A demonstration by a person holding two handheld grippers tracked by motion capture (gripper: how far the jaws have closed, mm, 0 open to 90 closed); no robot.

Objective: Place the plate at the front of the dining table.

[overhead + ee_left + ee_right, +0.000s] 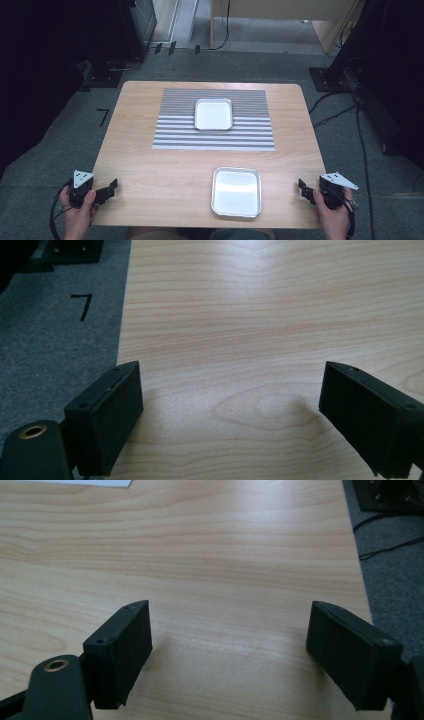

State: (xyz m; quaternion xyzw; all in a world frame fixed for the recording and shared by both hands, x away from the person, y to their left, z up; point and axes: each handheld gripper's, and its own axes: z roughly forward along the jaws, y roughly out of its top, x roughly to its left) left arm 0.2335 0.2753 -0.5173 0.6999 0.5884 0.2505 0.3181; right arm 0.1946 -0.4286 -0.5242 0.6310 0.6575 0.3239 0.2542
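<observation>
- The left hand (77, 212) comes in from the bottom left corner of the high view and wraps around the body of the left gripper (111, 187).
- In its own view, the left gripper (230, 410) has its two black jaws spread wide, with nothing between them.
- The right hand (332, 212) comes in from the bottom right corner and grasps the right gripper (303, 187) the same way.
- In its own view, the right gripper (230, 647) has its jaws wide apart, with nothing between them.
- Each gripper carries a grey three-cornered plate on top, and both point forward and slightly inward.
- The two hands are well apart, level with each other.
</observation>
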